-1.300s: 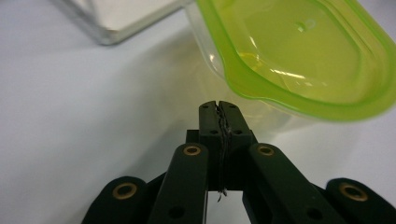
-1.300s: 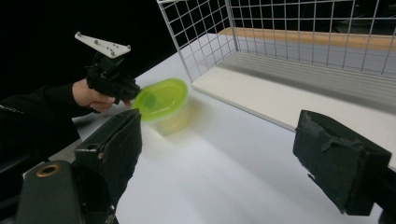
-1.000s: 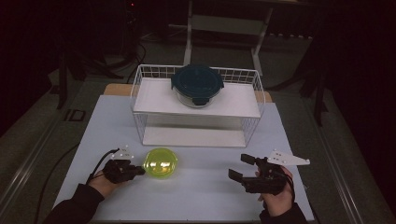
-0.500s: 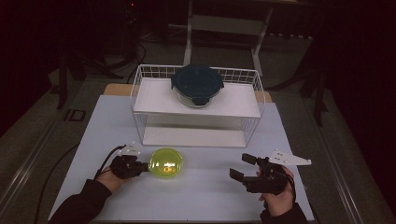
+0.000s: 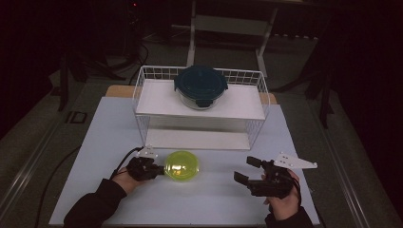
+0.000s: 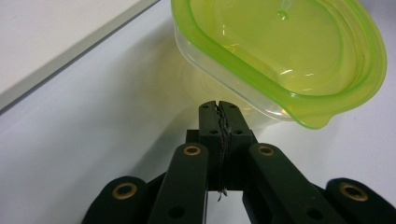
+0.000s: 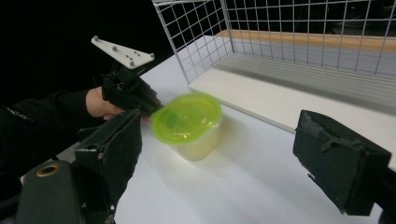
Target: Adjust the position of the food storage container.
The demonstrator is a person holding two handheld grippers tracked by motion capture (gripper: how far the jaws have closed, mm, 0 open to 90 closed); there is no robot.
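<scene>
A clear tub with a lime-green lid (image 5: 181,166) is seen on the white table (image 5: 95,142), near its front edge and just in front of a white wire rack (image 5: 199,111). The left claw (image 5: 159,169) is laid against the tub's left side, with its jaws pressed fully together and nothing caught between them; in the left gripper view the closed tips (image 6: 218,108) are set at the tub's clear wall, just under the rim of the lid (image 6: 280,51), though actual contact cannot be made out for certain. In the right gripper view the tub (image 7: 189,125) is shown tilted slightly and a little blurred, with the left claw (image 7: 154,108) at its far side and a dark sleeve (image 7: 42,121) behind it.

The right claw (image 5: 247,170) is held well apart from the tub, to its right, above the table. Its jaws are spread wide and nothing is held between them; the pads (image 7: 343,158) are seen far apart in the right gripper view.

On the rack's upper shelf, a round glass dish with a dark blue lid (image 5: 200,85) is set.
</scene>
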